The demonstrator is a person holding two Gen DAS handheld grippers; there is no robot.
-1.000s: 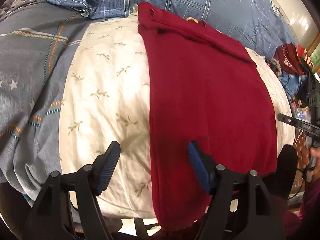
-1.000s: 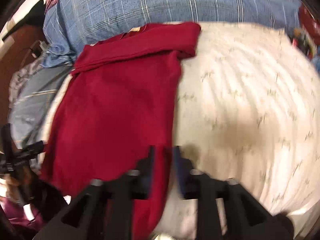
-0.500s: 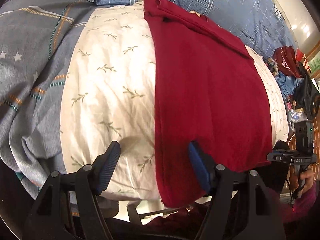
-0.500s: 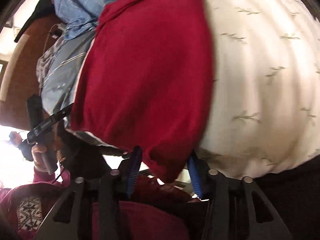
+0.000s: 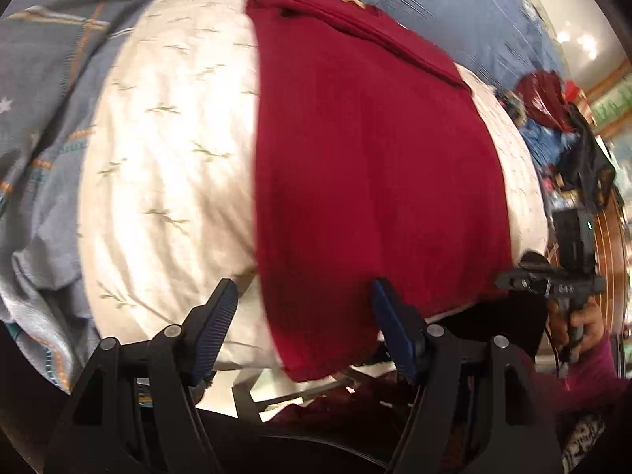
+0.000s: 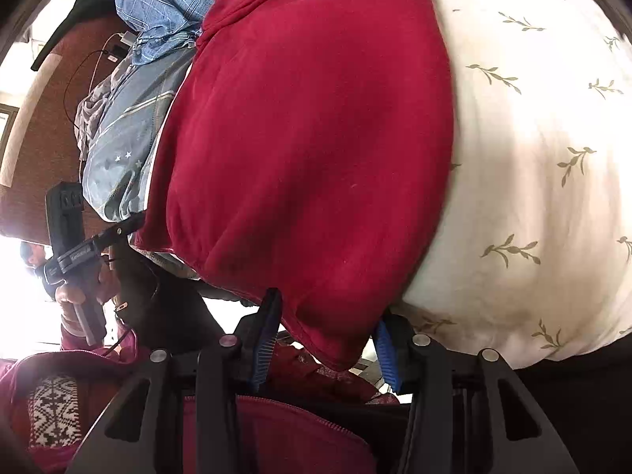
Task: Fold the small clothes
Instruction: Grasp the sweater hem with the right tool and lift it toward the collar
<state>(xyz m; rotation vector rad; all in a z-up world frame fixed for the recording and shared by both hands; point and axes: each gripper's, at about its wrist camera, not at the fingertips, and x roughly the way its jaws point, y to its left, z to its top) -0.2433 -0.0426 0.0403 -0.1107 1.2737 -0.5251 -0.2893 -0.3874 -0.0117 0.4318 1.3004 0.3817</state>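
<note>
One red garment (image 5: 367,173) on one leaf-print cover (image 5: 166,166). Left gripper (image 5: 302,316) spread wide at its near corner — right gripper (image 6: 324,339) straddles the hem, pads apart. Lettering unreadable.

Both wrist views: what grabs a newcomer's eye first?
The red garment, a long folded strip lying down the middle of the cream leaf-print bedding, its near end hanging over the edge. The right gripper straddles that end's right corner with open blue pads; the left gripper, also open, straddles its left edge. Blue plaid bedding lies behind.
</note>
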